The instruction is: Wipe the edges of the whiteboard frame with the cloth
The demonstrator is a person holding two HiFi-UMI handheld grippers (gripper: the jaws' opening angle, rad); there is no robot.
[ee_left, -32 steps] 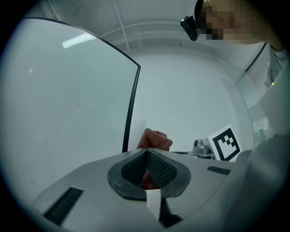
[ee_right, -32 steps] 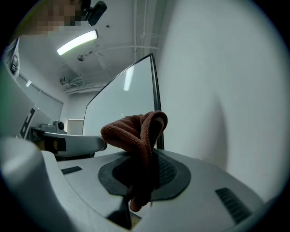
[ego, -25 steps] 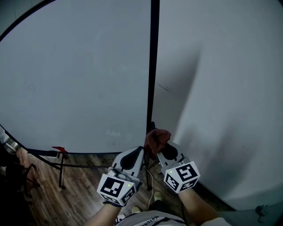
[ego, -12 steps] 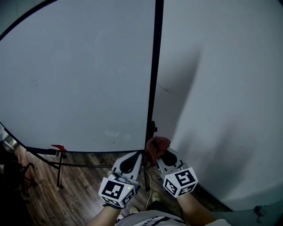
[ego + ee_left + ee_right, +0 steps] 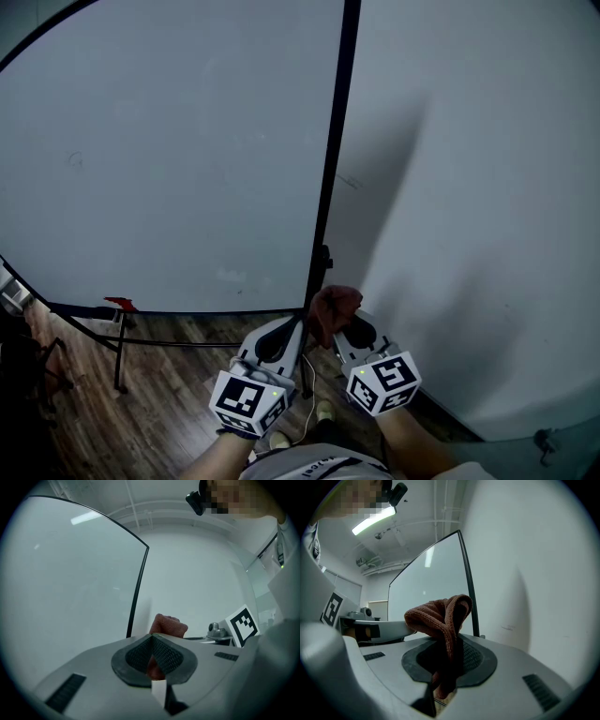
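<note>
In the head view the rust-brown cloth [image 5: 333,307] sits bunched right beside the lower end of the black right edge of the whiteboard frame [image 5: 336,159]. It would be best pressed flat on that strip and run steadily along it. In the left gripper view, the left gripper [image 5: 151,639] has its jaws closed and seems empty. In the right gripper view, the right gripper [image 5: 451,651] clamps the nubby, folded cloth.

right hand-held gripper [image 5: 445,662]: clamped on brown cloth [image 5: 440,616] | whiteboard frame [image 5: 466,573]: behind cloth
</note>
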